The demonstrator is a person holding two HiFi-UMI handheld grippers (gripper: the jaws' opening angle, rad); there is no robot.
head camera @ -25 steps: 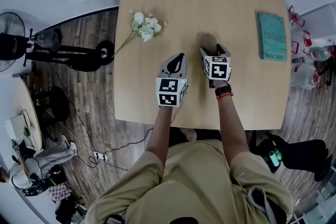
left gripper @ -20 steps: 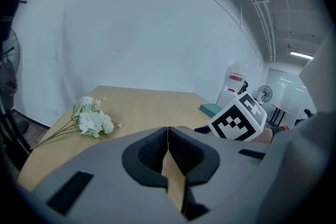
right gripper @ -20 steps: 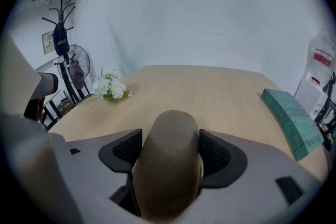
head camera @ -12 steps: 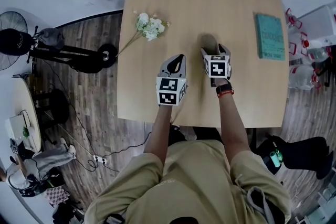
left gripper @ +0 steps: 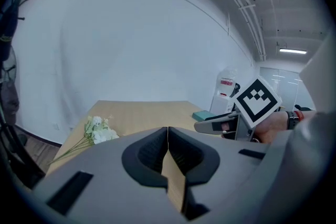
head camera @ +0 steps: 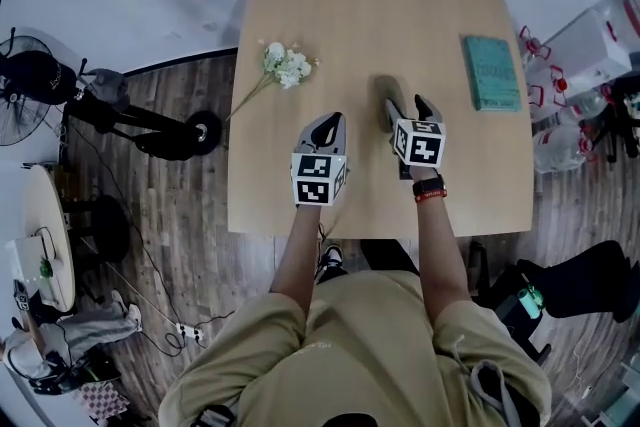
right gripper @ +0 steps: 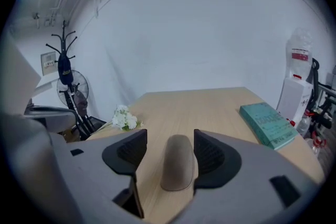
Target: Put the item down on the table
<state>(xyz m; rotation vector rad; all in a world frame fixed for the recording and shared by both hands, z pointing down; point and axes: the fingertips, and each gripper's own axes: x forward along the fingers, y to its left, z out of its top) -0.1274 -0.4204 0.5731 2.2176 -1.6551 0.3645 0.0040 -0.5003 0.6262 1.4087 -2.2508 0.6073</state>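
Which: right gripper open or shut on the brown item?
Open. The right gripper's pads clear the brown oval item, which rests on the table between them; the jaws have just closed slightly.

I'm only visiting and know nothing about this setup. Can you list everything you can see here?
light wooden table: one, tan, centre of the head view.
bunch of white flowers: one, white with green stems, table's left side.
teal book: one, teal, flat near the table's right edge.
brown rounded oblong item: one, brown, lying on the table.
black standing fan: one, black, floor at left.
left gripper: one, grey, shut, empty.
right gripper: one, grey, open, jaws just closing slightly, brown item between them untouched.
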